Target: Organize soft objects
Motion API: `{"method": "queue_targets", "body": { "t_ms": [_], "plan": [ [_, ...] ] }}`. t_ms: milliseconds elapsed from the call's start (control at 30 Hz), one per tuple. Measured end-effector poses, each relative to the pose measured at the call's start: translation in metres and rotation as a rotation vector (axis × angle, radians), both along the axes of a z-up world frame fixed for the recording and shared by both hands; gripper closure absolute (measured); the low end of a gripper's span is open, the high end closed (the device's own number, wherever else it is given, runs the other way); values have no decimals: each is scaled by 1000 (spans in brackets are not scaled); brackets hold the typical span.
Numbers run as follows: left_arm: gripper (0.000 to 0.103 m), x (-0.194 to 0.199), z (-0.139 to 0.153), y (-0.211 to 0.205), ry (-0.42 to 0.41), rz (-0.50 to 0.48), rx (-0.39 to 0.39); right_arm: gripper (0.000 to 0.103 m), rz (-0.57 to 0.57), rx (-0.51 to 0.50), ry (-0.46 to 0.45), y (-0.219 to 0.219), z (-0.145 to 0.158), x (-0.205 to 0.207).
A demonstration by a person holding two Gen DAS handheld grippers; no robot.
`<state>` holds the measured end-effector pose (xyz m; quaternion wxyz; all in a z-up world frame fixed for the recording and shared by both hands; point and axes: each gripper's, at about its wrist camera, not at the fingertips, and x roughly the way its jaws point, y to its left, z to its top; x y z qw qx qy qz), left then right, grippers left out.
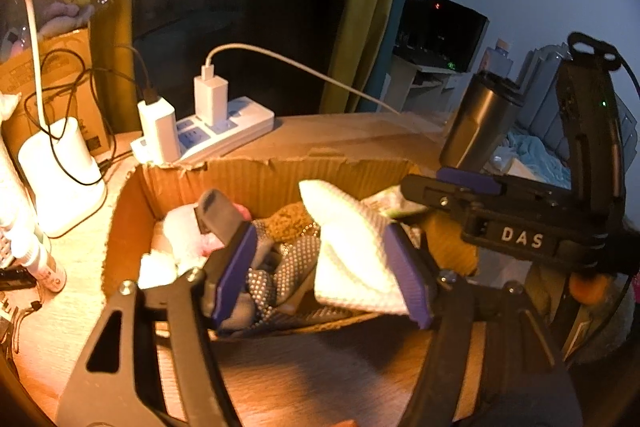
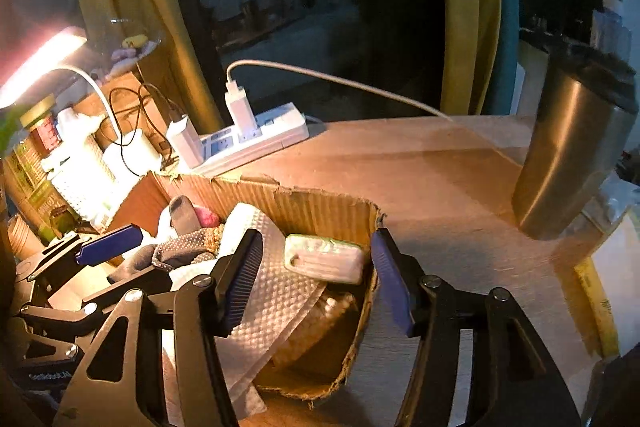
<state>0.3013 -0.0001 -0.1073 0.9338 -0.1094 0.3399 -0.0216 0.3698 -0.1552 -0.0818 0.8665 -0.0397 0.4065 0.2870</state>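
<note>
a lit lamp [image 1: 60, 171] glares at nine o'clock, washing out the bottles beside it. a power strip [image 1: 224, 131] with two chargers sits at eleven o'clock, behind a torn cardboard box [image 1: 256, 179] on the desk [image 2: 460, 187]. the box holds soft things: a dotted grey glove [image 1: 280, 267], a white textured cloth [image 1: 356, 255], a pale packet [image 2: 324, 259]; deeper items are hard to tell apart. the left tool [image 1: 320, 271] is spread, the cloth resting against one pad, not pinched. the right tool [image 2: 316, 283] is spread over the box's corner, pinching nothing. a metal tumbler [image 2: 572, 155] stands at three o'clock.
</note>
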Motion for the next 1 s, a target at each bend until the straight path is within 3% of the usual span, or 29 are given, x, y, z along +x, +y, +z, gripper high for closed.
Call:
{"method": "queue_targets", "body": {
  "t_ms": [100,900,1000],
  "plan": [
    [25,-5,6,2,-15,8,3,43,-7,4,-12,-4,6,-5],
    [24,-82,55,2,-122,70,51,43,-23,20,-136,-23,59,-88],
    [20,-93,61,1,-127,76,67,42,-26,21,-151,-25,65,-99]
  ]
}}
